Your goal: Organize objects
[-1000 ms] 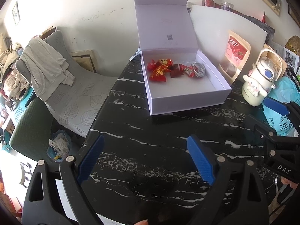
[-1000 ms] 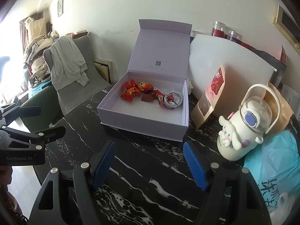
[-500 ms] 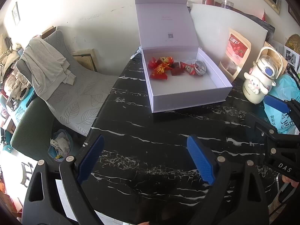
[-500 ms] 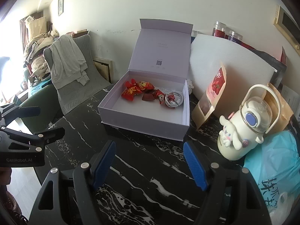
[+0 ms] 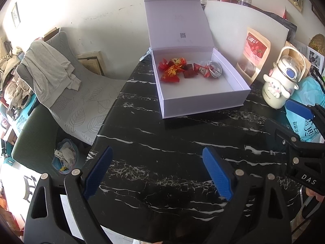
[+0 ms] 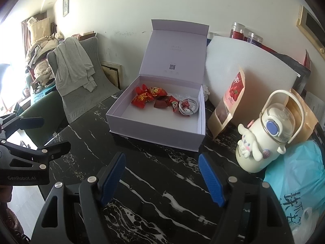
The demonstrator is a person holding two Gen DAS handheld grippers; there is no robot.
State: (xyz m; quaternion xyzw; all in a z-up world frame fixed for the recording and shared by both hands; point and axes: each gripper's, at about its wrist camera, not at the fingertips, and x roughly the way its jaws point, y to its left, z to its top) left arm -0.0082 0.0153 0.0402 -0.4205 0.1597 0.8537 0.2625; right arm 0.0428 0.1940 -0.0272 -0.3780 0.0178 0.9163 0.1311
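Both the left gripper (image 5: 157,170) and right gripper (image 6: 161,175) hover spread wide, empty, above the black marble table (image 5: 162,142); the open white gift box (image 6: 154,126) (red candy packets (image 6: 148,96) inside) sits at twelve o'clock.

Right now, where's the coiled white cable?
In both wrist views, the coiled white cable lies inside the open white box, at its back right corner, just right of the red candy wrappers.

My left wrist camera looks along its fingers over the black marble table (image 5: 162,142) toward the open white box (image 5: 203,93) — the right wrist camera sits further right, nearer the box (image 6: 154,128); both share it.
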